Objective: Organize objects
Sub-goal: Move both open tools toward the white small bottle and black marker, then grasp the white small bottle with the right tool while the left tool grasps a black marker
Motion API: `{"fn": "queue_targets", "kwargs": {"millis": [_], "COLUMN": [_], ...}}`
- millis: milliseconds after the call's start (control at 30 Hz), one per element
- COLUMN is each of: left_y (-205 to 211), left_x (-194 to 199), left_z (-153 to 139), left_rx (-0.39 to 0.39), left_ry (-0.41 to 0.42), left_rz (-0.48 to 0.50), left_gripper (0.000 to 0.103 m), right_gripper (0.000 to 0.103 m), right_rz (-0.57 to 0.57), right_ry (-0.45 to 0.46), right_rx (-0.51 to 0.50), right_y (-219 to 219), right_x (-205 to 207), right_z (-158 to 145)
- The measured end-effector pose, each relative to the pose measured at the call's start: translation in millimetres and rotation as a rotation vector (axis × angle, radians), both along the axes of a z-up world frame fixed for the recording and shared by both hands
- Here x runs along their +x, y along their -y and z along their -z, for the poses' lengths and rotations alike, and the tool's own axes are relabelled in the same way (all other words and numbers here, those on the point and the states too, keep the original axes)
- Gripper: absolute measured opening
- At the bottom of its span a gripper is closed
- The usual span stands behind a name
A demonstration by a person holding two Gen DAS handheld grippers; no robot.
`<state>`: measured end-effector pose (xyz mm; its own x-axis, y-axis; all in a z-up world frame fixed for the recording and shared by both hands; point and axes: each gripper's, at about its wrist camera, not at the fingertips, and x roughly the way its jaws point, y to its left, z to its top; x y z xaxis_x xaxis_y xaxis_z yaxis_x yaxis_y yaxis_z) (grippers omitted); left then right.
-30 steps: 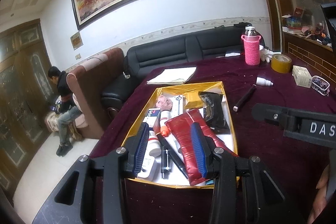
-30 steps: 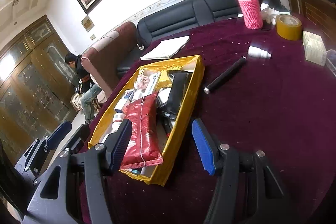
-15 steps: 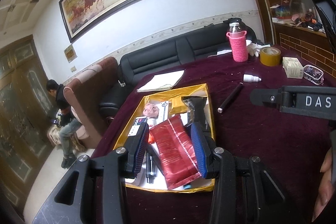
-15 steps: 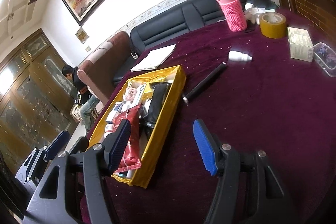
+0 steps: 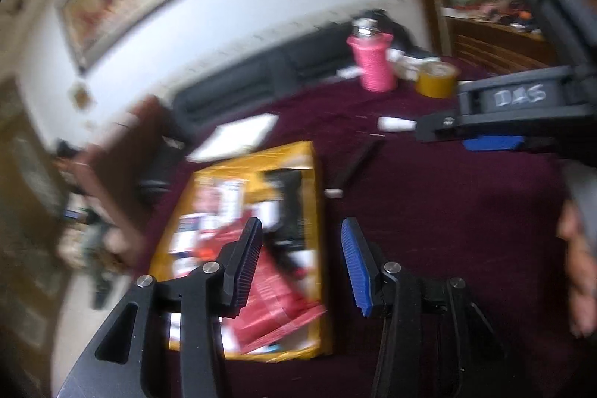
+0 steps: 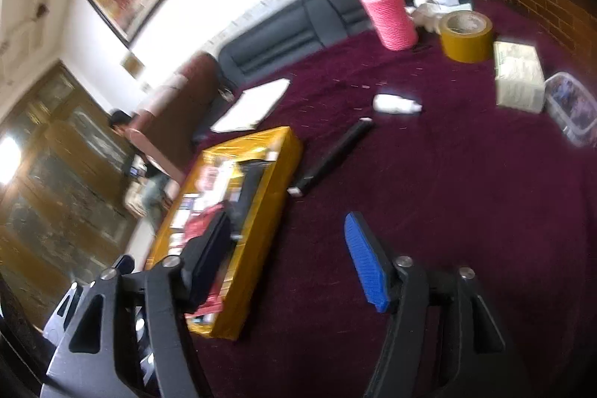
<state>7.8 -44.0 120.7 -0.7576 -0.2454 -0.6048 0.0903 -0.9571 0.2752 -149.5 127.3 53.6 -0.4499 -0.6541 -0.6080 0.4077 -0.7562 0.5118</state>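
Claws (image 5: 300, 263) (image 6: 287, 256) both apart, empty, above gold box (image 6: 276, 181); black tube (image 6: 332, 155) beside it.

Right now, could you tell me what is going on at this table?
A person is tidying small items with a handheld gripper in each hand. Both the left gripper and the right gripper hang open above the maroon tablecloth, holding nothing. The gold tray already holds a red packet and other small items. A black tube, a small white bottle, a tape roll and a pink-sleeved bottle lie outside it.
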Motion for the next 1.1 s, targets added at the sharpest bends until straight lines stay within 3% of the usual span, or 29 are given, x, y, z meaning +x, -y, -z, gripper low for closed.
{"fn": "queue_targets", "kwargs": {"millis": [133, 233, 267, 367, 433, 533, 633, 667, 733, 833, 900, 1100], "left_y": [2.6, -2.2, -5.6, -10.2, -12.9, -7.1, -1.0, 1.7, 7.9, 5.6, 5.1, -15.1], "left_x": [-56.3, -108.5, -130.4, -171.9, -194.2, -219.5, -229.3, -232.5, -236.0, -234.0, -223.7, -147.6], "left_z": [-8.3, 0.2, 9.8, 34.3, 52.9, 77.3, 88.0, 93.3, 101.2, 102.6, 100.7, 90.3], "left_rx": [0.092, 0.093, 0.116, 0.107, 0.072, 0.108, 0.107, 0.129, 0.162, 0.162, 0.204, 0.313], "left_ry": [0.107, 0.201, 0.267, 0.339, 0.370, 0.426, 0.436, 0.453, 0.480, 0.476, 0.486, 0.438], "left_rz": [0.096, 0.127, 0.169, 0.157, 0.134, 0.100, 0.074, 0.064, 0.047, 0.025, -0.011, 0.034], "left_gripper": [0.039, 0.039, 0.039, 0.039, 0.038, 0.038, 0.034, 0.021, 0.012, 0.012, 0.012, 0.011], "right_gripper": [0.068, 0.068, 0.068, 0.068, 0.068, 0.068, 0.068, 0.068, 0.068, 0.068, 0.068, 0.068], "right_rz": [0.129, 0.208, 0.215, 0.215, 0.226, 0.229, 0.221, 0.220, 0.218, 0.224, 0.232, 0.242], "right_ry": [0.010, 0.013, 0.049, 0.124, 0.115, 0.098, 0.107, 0.109, 0.106, 0.102, 0.095, 0.072], "right_rx": [0.092, 0.060, 0.079, 0.026, 0.018, 0.002, -0.018, -0.025, -0.031, -0.042, -0.037, -0.015], "right_y": [-21.6, -44.8, -49.0, -63.9, -70.7, -74.9, -76.0, -76.4, -76.4, -77.1, -76.8, -78.4], "right_x": [-44.5, -60.9, -68.3, -79.2, -79.6, -78.2, -77.9, -79.0, -78.1, -79.1, -79.0, -80.2], "right_z": [17.1, 50.2, 61.0, 73.4, 70.3, 65.3, 65.5, 65.6, 64.0, 63.0, 62.9, 62.9]}}
